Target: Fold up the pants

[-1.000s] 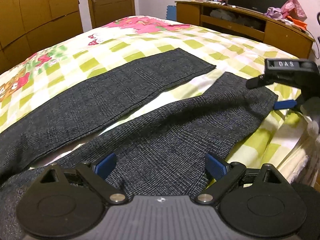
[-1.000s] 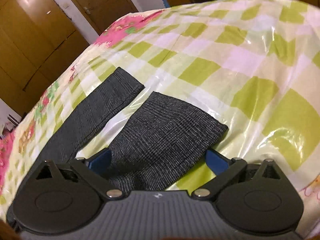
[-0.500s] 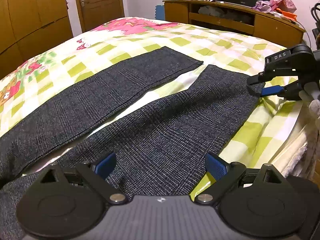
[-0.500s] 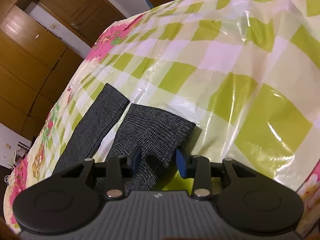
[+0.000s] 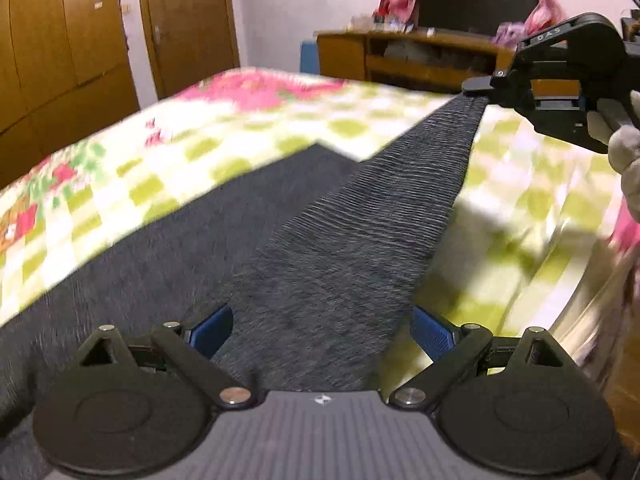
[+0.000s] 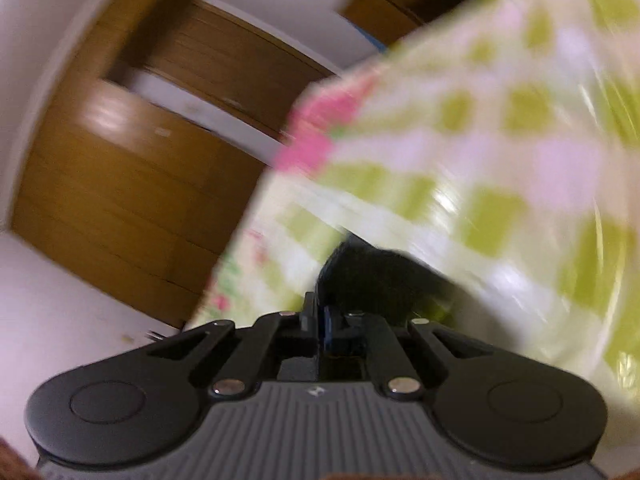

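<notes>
Dark grey checked pants lie on a bed with a green, white and pink checked cover. The near leg is lifted off the bed and stretched taut up to the right. My right gripper is shut on that leg's hem, high at the upper right in the left wrist view. In the right wrist view its jaws are closed with dark cloth bunched in front. My left gripper is open, its blue pads either side of the lifted leg near the thigh.
The bed cover reaches left and far. A wooden TV cabinet with a screen and clothes stands behind the bed. Wooden wardrobe doors and a door are at the left. The bed's right edge drops off nearby.
My right gripper closed on the near leg's hem and lifted it up and away, pulling the leg taut. The left gripper stayed open over the leg. Both views are motion blurred now.
</notes>
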